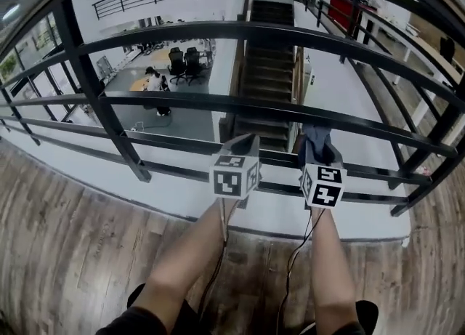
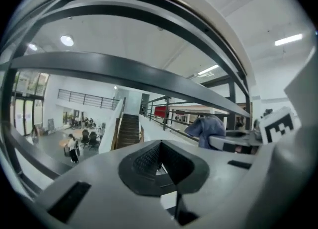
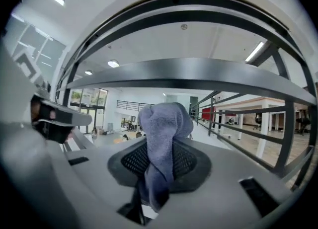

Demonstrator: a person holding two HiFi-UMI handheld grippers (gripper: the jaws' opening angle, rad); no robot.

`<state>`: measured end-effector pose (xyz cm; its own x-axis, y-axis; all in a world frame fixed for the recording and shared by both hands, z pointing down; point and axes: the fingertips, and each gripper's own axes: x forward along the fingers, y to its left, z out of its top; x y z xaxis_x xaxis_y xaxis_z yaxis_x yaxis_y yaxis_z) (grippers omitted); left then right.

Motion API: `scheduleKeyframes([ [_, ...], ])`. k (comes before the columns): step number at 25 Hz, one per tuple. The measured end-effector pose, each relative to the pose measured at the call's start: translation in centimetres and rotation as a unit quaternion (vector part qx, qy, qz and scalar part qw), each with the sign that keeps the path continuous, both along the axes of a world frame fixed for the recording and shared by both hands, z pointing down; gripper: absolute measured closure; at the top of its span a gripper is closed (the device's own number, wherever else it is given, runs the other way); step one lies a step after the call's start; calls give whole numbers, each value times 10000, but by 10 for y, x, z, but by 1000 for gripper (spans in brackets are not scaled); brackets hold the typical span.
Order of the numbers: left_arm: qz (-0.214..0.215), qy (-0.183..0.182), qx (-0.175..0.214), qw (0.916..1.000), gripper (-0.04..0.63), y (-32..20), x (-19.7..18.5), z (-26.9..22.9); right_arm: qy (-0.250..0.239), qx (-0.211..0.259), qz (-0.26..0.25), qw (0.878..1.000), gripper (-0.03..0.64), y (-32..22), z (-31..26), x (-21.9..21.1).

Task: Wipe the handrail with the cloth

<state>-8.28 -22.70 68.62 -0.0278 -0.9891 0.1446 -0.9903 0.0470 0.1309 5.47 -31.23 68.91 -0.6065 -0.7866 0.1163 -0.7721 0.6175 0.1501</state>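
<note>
Right gripper view shows a bunched blue-grey cloth [image 3: 165, 128] pinched between the jaws.

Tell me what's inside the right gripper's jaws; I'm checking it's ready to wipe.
The right gripper is shut on a blue-grey cloth, which bunches above the jaws. Its lower end runs into the slot and is hidden.

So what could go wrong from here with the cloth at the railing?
1. Only a narrow strip of the cloth sits in the right claw. Dragging it along a bar might pull it free, and it could fall to the open floor below, where a person is.
2. The left claw is shut and empty, so nothing would likely catch a slip.
</note>
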Motion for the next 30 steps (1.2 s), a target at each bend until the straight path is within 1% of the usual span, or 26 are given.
scheduleKeyframes([
  [2, -231, 138, -60, 9996, 597, 22, -52, -5, -103, 23, -286, 9995, 518, 37, -6, -55],
  [4, -395, 45, -32, 9992, 597, 44, -100, -11, -172, 45, -589, 9981, 517, 71, -13, -110],
  [7, -534, -159, 267, 9981, 597, 82, -166, -19, -209, 71, -1004, 9947, 517, 114, -19, -183],
  [9, -695, -225, 307, 9969, 597, 111, -212, -15, -143, 106, -1272, 9917, 517, 140, -19, -228],
  [13, -1135, -9, 204, 9933, 597, 179, -303, 12, -46, 10, -1775, 9841, 517, 197, 1, -314],
  [15, -1283, 19, 192, 9915, 597, 214, -340, 24, -42, -111, -2017, 9794, 517, 229, 17, -355],
  [18, -1271, -301, 336, 9909, 597, 254, -377, 31, -189, -255, -2288, 9730, 517, 273, 38, -407],
  [19, -1266, -353, 363, 9907, 597, 264, -388, 35, -240, -310, -2345, 9713, 517, 284, 46, -423],
  [21, -1361, -275, 372, 9896, 597, 281, -410, 45, -238, -422, -2416, 9692, 517, 302, 65, -452],
  [23, -1491, -199, 291, 9882, 597, 292, -429, 61, -127, -539, -2455, 9678, 517, 311, 88, -479],
  [24, -1485, -219, 227, 9884, 597, 295, -433, 69, -60, -590, -2463, 9674, 518, 314, 99, -491],
  [27, -1227, -282, 170, 9919, 597, 300, -438, 91, 125, -821, -2413, 9669, 517, 315, 136, -527],
  [30, -1183, -134, 203, 9927, 597, 302, -450, 107, 474, -1171, -2237, 9664, 517, 305, 177, -563],
])
